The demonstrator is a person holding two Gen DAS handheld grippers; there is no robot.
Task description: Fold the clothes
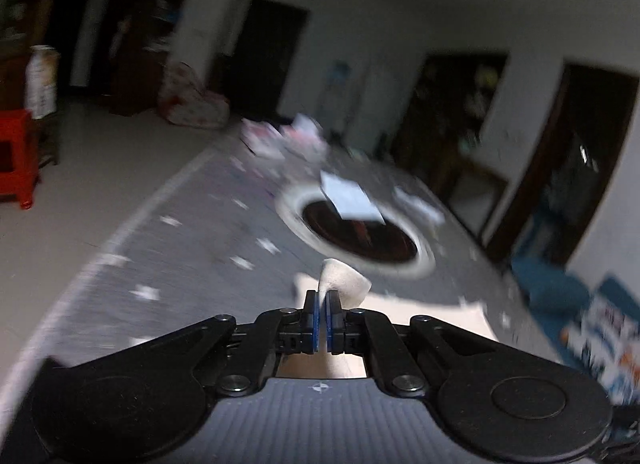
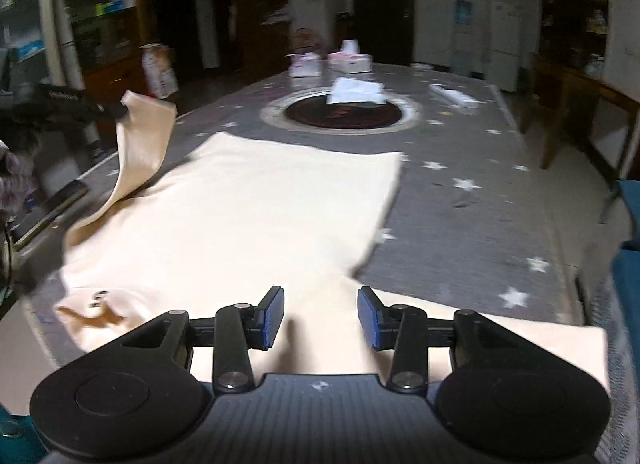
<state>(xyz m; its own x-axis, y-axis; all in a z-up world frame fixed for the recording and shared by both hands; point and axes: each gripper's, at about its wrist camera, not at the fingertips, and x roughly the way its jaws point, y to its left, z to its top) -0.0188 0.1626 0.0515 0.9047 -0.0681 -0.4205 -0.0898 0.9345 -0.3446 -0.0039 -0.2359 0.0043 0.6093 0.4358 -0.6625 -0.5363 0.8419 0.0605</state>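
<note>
A cream T-shirt (image 2: 248,216) lies spread on the grey star-patterned tablecloth (image 2: 480,168), with a small brown print near its near left corner. My left gripper (image 1: 324,318) is shut on a fold of the cream fabric (image 1: 344,282). In the right wrist view it (image 2: 116,110) holds the shirt's left sleeve (image 2: 140,144) lifted above the table at the left. My right gripper (image 2: 321,314) is open, hovering just above the near part of the shirt, holding nothing.
A round dark inset (image 2: 344,114) with a white paper on it sits mid-table. Pink tissue boxes (image 2: 348,62) stand at the far end. A white flat box (image 2: 456,96) lies at the far right. A red stool (image 1: 16,152) stands on the floor left.
</note>
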